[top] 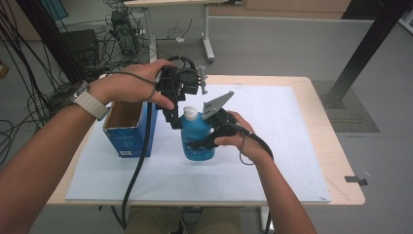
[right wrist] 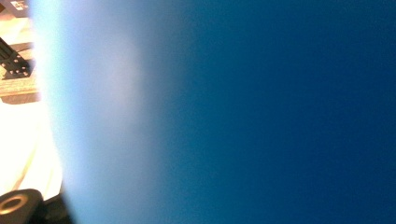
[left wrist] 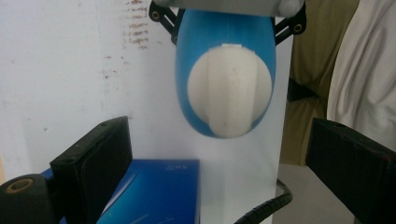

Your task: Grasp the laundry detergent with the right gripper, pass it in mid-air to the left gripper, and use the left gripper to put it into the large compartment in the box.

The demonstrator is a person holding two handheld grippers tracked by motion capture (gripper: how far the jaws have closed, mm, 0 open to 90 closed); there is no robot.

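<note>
1. The blue bottle (top: 197, 139) stands upright near the middle of the white mat (top: 272, 161), its long axis vertical and its white cap (top: 190, 113) pointing straight up.
2. The right gripper (top: 207, 141) comes in from the right and clamps the bottle's body, jaws pressed on its sides; in the right gripper view the blue wall of the bottle (right wrist: 233, 112) sits right against the lens.
3. The left gripper (top: 175, 122) hangs over the bottle from the far left and points down, its tips just beside the cap.
4. The left gripper view looks straight down the bottle's axis: the cap (left wrist: 229, 91) faces the camera, with the blue shoulders (left wrist: 224, 28) spreading out round it.
5. There the left jaws stand wide, one on each side, with nothing between them.
6. The blue box (top: 130, 127) stands open-topped just left of the bottle, on the mat's left part.
</note>
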